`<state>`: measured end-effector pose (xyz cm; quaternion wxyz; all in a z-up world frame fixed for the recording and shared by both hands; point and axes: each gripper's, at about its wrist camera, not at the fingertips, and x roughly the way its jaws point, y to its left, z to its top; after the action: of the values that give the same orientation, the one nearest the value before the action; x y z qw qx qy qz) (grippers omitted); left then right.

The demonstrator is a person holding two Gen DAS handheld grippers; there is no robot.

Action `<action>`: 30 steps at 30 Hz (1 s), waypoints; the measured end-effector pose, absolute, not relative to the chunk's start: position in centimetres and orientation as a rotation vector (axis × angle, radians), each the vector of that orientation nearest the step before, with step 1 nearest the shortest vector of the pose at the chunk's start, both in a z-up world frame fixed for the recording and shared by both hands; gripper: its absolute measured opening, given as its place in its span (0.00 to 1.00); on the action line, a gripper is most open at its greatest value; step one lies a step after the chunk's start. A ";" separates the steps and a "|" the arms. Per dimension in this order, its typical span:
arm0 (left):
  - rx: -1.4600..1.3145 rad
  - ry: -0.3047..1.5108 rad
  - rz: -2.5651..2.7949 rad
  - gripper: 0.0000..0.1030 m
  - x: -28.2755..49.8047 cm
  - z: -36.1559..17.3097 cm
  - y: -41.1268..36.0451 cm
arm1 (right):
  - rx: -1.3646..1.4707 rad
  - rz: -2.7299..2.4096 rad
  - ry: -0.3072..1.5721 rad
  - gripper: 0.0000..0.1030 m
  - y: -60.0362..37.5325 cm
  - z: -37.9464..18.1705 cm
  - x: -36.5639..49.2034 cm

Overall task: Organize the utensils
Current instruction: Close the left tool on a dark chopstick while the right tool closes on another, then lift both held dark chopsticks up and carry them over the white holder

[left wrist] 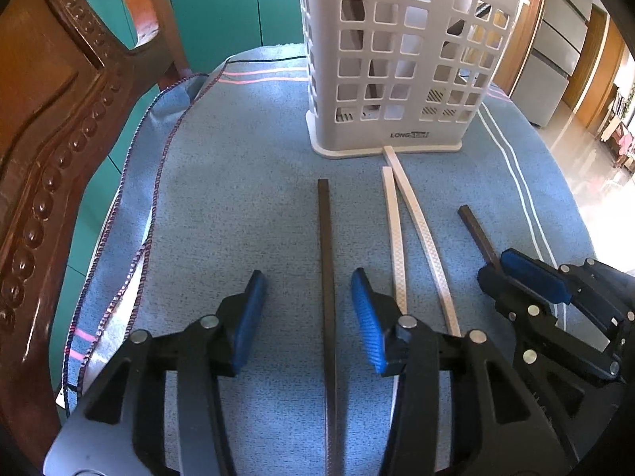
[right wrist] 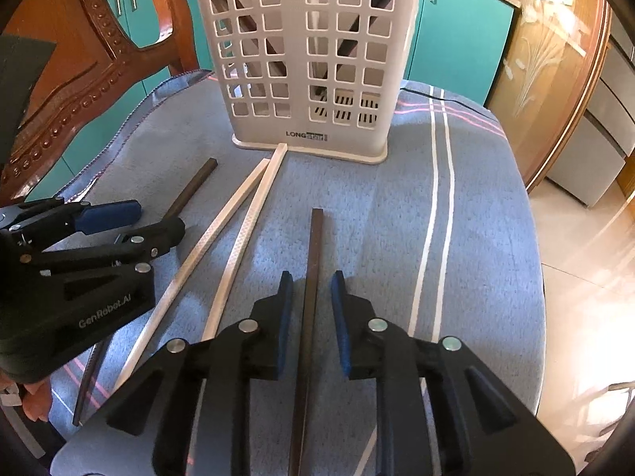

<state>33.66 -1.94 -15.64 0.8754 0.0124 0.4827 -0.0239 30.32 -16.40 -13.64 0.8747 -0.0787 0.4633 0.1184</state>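
Flat on the blue cloth (left wrist: 246, 182) lie four chopsticks in front of the white holder (left wrist: 401, 59): two pale chopsticks (left wrist: 416, 214) nearest its base, flanked by two dark ones. Left gripper (left wrist: 307, 289) straddles one dark chopstick (left wrist: 326, 254), jaws apart; right gripper (right wrist: 311, 289) brackets the other dark chopstick (right wrist: 313, 254), pads just clear.

My right gripper (right wrist: 312, 305) hangs over a dark chopstick (right wrist: 313, 261) lying on the blue cloth (right wrist: 476, 238), its pads either side of the stick with a sliver of gap, as far as I can tell. Left of it lie two pale chopsticks (right wrist: 238, 234), one tip touching the white holder (right wrist: 309, 63). My left gripper (right wrist: 158, 218) sits over another dark chopstick (right wrist: 194, 188). Dark sticks lean inside the holder.
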 end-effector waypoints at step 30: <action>-0.129 0.714 -0.252 0.07 27.3 -3.0 0.2 | 0.105 0.368 0.727 0.06 -20.5 -4.7 26.8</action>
<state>27.33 0.23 -2.96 0.9272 -0.0628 0.3482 -0.1228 26.79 -20.53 -4.68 0.9169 0.0508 0.3532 0.1790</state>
